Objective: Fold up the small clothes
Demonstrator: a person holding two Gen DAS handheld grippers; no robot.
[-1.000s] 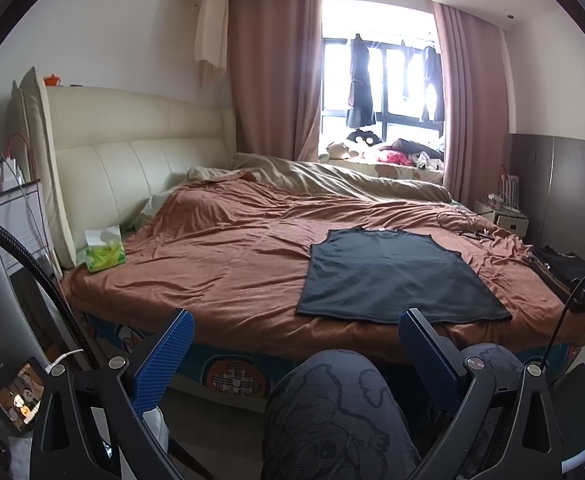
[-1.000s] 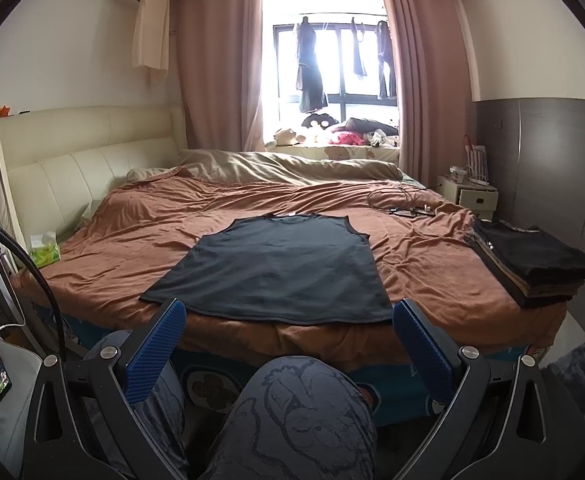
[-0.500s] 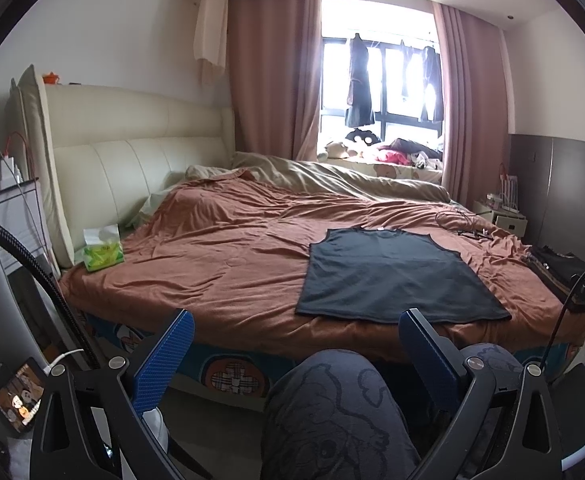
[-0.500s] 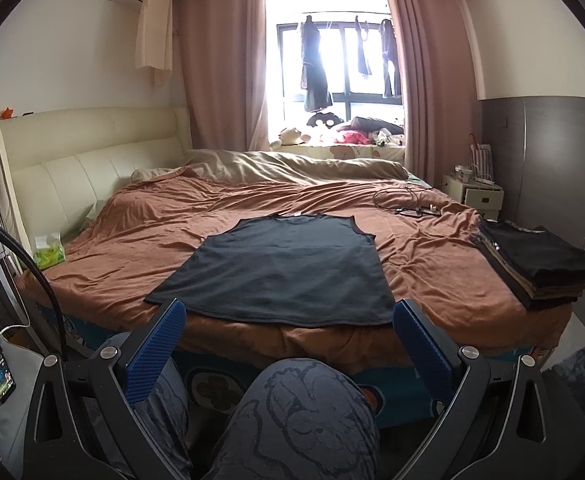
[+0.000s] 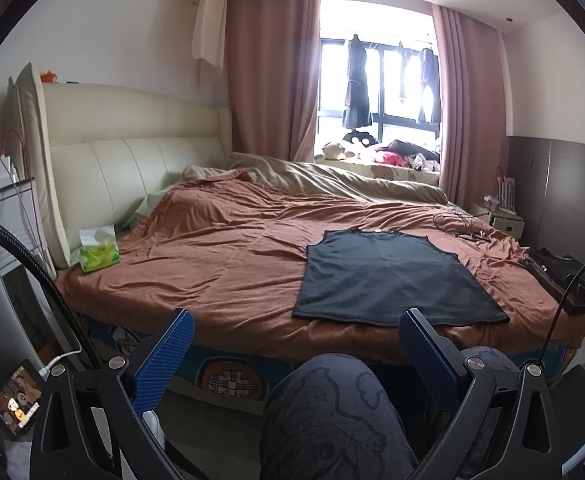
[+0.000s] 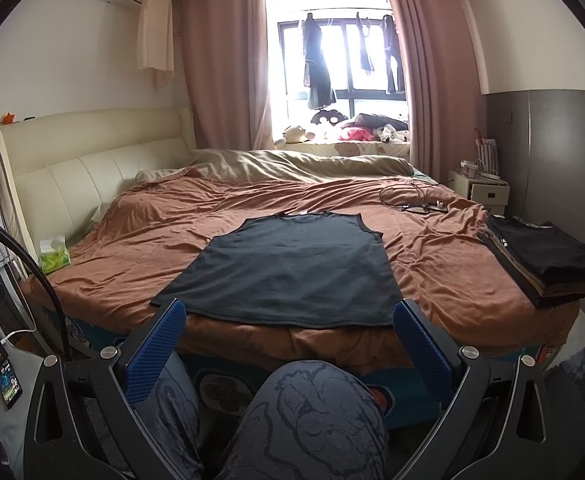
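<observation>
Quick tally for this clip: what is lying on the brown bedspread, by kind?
Dark sleeveless top laid flat: 1
Stack of folded dark clothes: 1
Green tissue pack: 1
Tangle of cables with a small device: 1
Total: 4

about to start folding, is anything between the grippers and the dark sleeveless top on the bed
Nothing visible blocks it. The dark sleeveless top lies flat on the brown bedcover, beyond both open grippers, left and right; only the person's knee sits below.

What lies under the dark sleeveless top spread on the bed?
The dark sleeveless top lies flat on the rumpled brown bedspread, hem near the bed's front edge. Whether anything sits between them cannot be seen; the fabric covers it.
</observation>
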